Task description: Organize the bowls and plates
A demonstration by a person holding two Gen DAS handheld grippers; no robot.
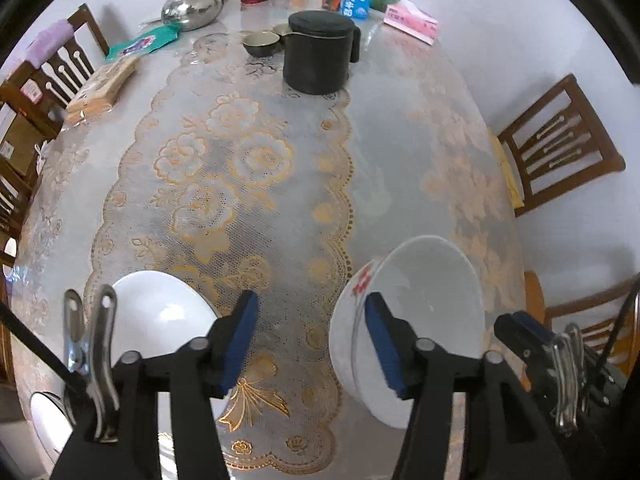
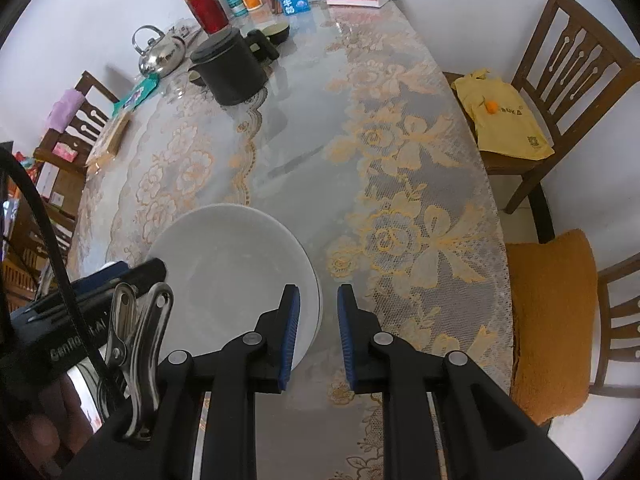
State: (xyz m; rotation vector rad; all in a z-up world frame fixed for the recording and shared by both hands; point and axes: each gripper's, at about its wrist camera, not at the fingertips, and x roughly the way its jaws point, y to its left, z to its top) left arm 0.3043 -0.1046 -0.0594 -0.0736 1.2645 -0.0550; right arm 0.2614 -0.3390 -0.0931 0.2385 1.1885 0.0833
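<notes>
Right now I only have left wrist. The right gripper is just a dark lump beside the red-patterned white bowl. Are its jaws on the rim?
Observer: No. In the right wrist view the right gripper has its jaws a narrow gap apart. The white bowl has its rim passing behind one finger, and the tablecloth shows between the rim and the other pad.
Operator: Yellow sliver on the chair past the table edge?
Observer: That is a yellow bag lying flat on the seat of the far chair.
Operator: And the orange patch nearer me?
Observer: An orange cushion on the seat of the near chair.
</notes>
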